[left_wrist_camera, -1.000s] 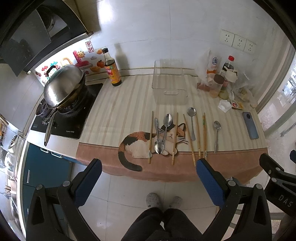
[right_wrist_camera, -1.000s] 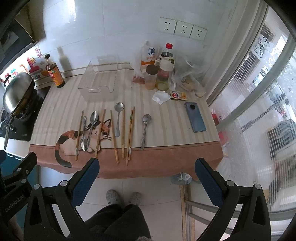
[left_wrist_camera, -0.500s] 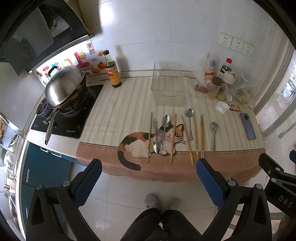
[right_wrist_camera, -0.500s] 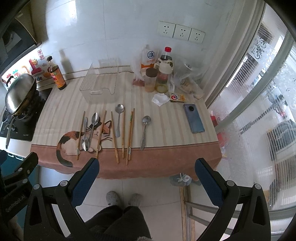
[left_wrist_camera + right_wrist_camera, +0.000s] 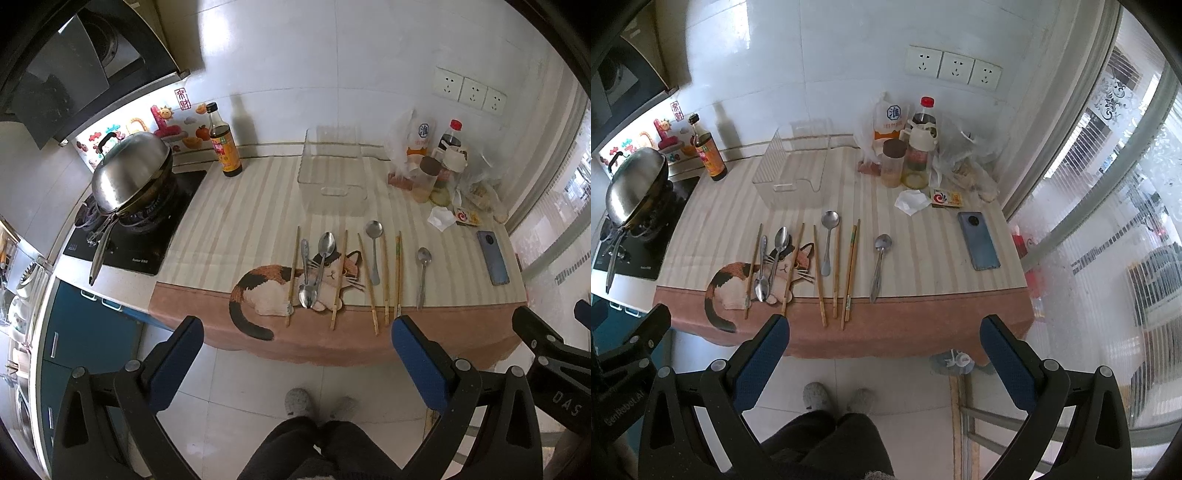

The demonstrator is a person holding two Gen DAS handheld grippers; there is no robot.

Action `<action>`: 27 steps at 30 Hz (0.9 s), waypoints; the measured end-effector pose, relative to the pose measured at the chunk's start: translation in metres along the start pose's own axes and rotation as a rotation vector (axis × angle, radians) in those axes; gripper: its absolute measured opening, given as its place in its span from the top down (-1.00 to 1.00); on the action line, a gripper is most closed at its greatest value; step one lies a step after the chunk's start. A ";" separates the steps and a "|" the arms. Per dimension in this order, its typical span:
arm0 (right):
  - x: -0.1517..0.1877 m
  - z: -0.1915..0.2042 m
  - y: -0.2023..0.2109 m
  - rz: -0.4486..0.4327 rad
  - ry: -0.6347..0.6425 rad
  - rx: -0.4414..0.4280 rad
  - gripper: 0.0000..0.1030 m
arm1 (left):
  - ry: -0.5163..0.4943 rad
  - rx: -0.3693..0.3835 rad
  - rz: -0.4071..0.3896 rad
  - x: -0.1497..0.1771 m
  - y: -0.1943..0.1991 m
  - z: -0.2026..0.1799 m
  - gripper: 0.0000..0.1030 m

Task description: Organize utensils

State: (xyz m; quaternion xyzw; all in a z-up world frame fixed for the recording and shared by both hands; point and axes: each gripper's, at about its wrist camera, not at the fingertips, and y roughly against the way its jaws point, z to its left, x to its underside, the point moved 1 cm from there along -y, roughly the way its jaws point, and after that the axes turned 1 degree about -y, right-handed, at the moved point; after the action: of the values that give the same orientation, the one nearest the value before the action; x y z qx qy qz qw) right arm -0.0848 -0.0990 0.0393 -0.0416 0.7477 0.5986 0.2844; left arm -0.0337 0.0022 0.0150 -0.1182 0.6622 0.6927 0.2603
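Nearest: dark trouser legs and grey slippers on the tiled floor, seen from above. Left gripper spread wide with nothing between the blue pads, held off the counter over the floor. Right gripper likewise spread wide and empty, short of the counter's front edge.

Next: a striped cloth with a calico cat picture draped over the counter. Along the cloth's front, in a loose row, all lying roughly front to back: a single chopstick at the left; two spoons crossing each other on the cat picture, one bowl toward the front, the other toward the wall; another chopstick; three more chopsticks around a round-bowled spoon; a small spoon alone at the right. Well right of that, a blue phone lying flat.

Farther back: a clear plastic bin, empty, just behind the utensil row. Right of it, a crumpled tissue, jars, bottles and plastic bags. Left of the bin, a dark sauce bottle at the wall, then a cooktop carrying a steel wok. On the wall, three sockets.
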 end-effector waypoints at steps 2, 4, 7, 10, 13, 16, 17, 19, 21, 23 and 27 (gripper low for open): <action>-0.003 -0.004 -0.004 0.000 -0.002 -0.011 -1.00 | 0.008 -0.008 -0.023 -0.005 -0.004 -0.002 -1.00; -0.006 -0.008 -0.011 -0.003 -0.018 -0.031 -1.00 | 0.015 -0.032 -0.052 -0.013 -0.011 0.000 -1.00; -0.012 -0.014 -0.025 -0.027 -0.059 -0.076 -1.00 | 0.026 -0.095 -0.083 -0.025 -0.030 0.010 -1.00; -0.020 -0.020 -0.052 -0.026 -0.107 -0.093 -1.00 | 0.043 -0.152 -0.080 -0.038 -0.061 0.024 -1.00; -0.026 -0.022 -0.083 0.011 -0.136 -0.102 -0.98 | 0.052 -0.178 -0.028 -0.046 -0.099 0.038 -1.00; -0.030 -0.023 -0.119 0.054 -0.161 -0.105 -0.70 | 0.052 -0.180 0.057 -0.051 -0.147 0.054 -1.00; -0.032 -0.022 -0.135 0.076 -0.166 -0.106 -0.55 | 0.051 -0.176 0.088 -0.051 -0.162 0.057 -1.00; -0.033 -0.021 -0.159 0.111 -0.180 -0.115 -0.37 | 0.049 -0.146 0.158 -0.051 -0.194 0.061 -1.00; -0.033 -0.020 -0.187 0.163 -0.215 -0.125 -0.27 | 0.041 -0.101 0.225 -0.048 -0.221 0.061 -0.93; -0.031 -0.020 -0.209 0.205 -0.242 -0.132 -0.09 | 0.031 -0.049 0.310 -0.041 -0.253 0.059 -0.67; -0.026 -0.013 -0.253 0.303 -0.279 -0.139 0.04 | 0.014 0.040 0.425 -0.034 -0.302 0.052 -0.20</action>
State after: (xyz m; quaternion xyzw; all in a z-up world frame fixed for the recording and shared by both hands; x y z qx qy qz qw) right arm 0.0339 -0.1889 -0.1668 0.1350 0.6557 0.6847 0.2882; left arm 0.1601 0.0423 -0.2208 0.0245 0.6877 0.7177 0.1063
